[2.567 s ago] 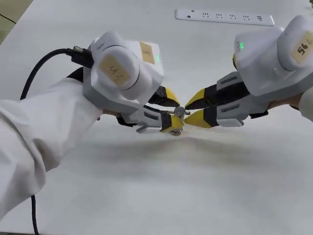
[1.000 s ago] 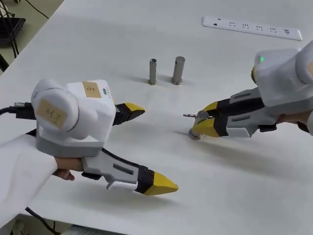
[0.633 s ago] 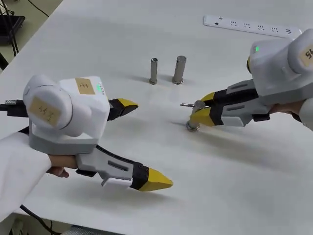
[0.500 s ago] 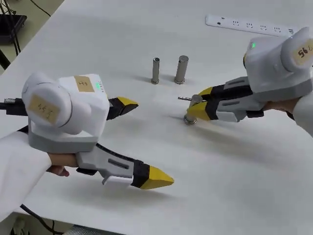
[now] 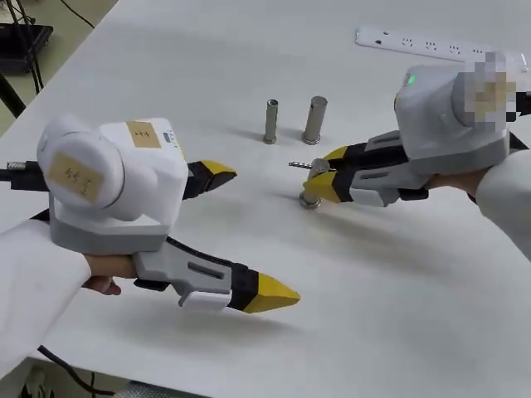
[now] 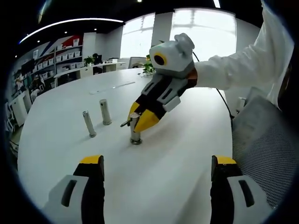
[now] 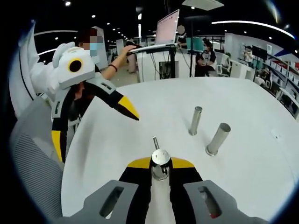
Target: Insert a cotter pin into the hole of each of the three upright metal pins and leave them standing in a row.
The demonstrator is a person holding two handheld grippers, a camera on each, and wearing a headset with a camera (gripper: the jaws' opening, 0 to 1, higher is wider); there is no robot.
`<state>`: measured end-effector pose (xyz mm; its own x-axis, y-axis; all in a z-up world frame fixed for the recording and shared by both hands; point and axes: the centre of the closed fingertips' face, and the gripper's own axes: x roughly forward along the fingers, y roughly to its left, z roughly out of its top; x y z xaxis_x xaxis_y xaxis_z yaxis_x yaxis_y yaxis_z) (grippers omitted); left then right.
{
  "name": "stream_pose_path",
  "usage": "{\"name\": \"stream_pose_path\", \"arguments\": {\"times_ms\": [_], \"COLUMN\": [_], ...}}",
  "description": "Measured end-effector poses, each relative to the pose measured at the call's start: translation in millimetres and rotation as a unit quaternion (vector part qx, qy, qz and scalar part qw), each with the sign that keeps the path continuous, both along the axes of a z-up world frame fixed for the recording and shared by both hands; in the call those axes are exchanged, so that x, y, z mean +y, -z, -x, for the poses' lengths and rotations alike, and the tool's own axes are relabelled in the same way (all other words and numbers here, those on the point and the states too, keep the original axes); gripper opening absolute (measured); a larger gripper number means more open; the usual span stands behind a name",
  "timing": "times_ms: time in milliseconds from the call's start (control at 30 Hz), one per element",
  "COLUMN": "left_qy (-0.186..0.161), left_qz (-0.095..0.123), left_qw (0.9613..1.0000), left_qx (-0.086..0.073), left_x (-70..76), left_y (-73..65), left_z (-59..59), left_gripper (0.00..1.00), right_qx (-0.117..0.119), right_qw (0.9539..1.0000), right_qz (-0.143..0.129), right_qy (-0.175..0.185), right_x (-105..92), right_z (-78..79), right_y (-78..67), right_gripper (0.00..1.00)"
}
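The desk (image 5: 373, 315) is viewed from above in the head view, forward and down, with the left claw (image 5: 259, 234) nearest the lens. The left claw view is set low over the desk and is faced closely at the right claw (image 6: 140, 119). The right claw view is pointed the opposite way, over its held pin (image 7: 160, 158), at the left claw. Two standing pins (image 5: 314, 119) are shared by all three views.

In the head view the left claw (image 5: 249, 234) sits at lower left, its yellow-tipped jaws spread wide, with a white left sleeve (image 5: 33, 290) behind it. The right claw (image 5: 325, 174) reaches in from the right edge, jaws closed on a metal pin (image 5: 309, 199), tips pointing left.
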<state>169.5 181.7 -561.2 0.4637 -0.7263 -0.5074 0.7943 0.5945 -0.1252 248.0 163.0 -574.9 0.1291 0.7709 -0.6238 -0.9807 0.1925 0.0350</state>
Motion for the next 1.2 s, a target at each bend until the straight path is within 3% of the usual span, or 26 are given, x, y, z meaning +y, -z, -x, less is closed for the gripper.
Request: {"name": "stream_pose_path", "arguments": {"times_ms": [133, 167, 200, 300, 367, 400, 500, 567, 700, 800, 967, 1033, 1133, 1200], "left_qy": [0.003, 0.004, 0.004, 0.001, -0.002, -0.005, -0.011, -0.016, -0.024, -0.03, -0.037, -0.041, -0.051, -0.056], "left_qz": [-0.003, -0.004, -0.004, 0.005, 0.014, 0.017, 0.025, 0.031, 0.039, 0.04, 0.035, 0.035, 0.042, 0.045], "left_qw": [1.0, 1.0, 1.0, 1.0, 0.9999, 0.9998, 0.9995, 0.9992, 0.9986, 0.9985, 0.9985, 0.9984, 0.9976, 0.9972], "left_qx": [0.005, 0.005, 0.006, 0.004, -0.002, -0.004, -0.014, -0.019, -0.024, -0.023, -0.019, -0.02, -0.019, -0.02], "left_x": [-1.1, -1.2, -1.4, -3.7, -4.8, -4.9, -4.9, -4.4, -3.3, -2.8, -2.4, -2.2, -2.2, -1.6], "left_y": [1.1, 1.1, 1.0, -5.9, -13.7, -17.9, -28.2, -34.5, -42.2, -42.8, -40.6, -40.7, -43.1, -44.8], "left_z": [1.2, 1.2, 1.1, -0.3, -3.1, -4.7, -8.7, -11.2, -13.8, -14.3, -13.5, -13.7, -14.6, -14.6], "left_gripper": [0.96, 0.96, 0.96, 0.96, 0.96, 0.96, 0.96, 0.96, 0.96, 0.97, 0.97, 0.97, 0.97, 0.97], "right_qx": [-0.007, -0.031, -0.019, -0.019, -0.018, -0.029, -0.032, -0.025, -0.013, 0.0, -0.017, -0.011, -0.006, 0.011], "right_qw": [1.0, 0.9992, 0.9997, 0.9998, 0.9995, 0.9989, 0.9986, 0.9975, 0.9933, 0.9876, 0.9829, 0.9811, 0.9763, 0.9697], "right_qz": [-0.002, 0.001, -0.001, -0.01, -0.023, -0.034, -0.035, -0.051, -0.074, -0.092, -0.085, -0.085, -0.087, -0.104], "right_qy": [-0.002, -0.023, -0.012, 0.0, 0.008, 0.013, 0.022, 0.042, 0.087, 0.128, 0.162, 0.173, 0.198, 0.221], "right_x": [0.9, 1.2, 1.0, 1.2, 2.0, 3.4, -2.3, -8.2, -27.5, -50.3, -83.8, -91.2, -105.1, -110.3], "right_z": [0.1, 0.4, 1.4, 0.0, 1.6, 3.3, 5.7, 9.1, 14.0, 15.7, 23.7, 28.9, 36.6, 42.0], "right_y": [1.2, 0.8, 1.2, -0.5, -7.1, -14.3, -18.5, -26.2, -38.4, -44.0, -47.4, -48.3, -50.7, -53.7], "right_gripper": [0.08, 0.08, 0.08, 0.11, 0.18, 0.24, 0.4, 0.43, 0.56, 0.62, 0.64, 0.65, 0.71, 0.81]}}
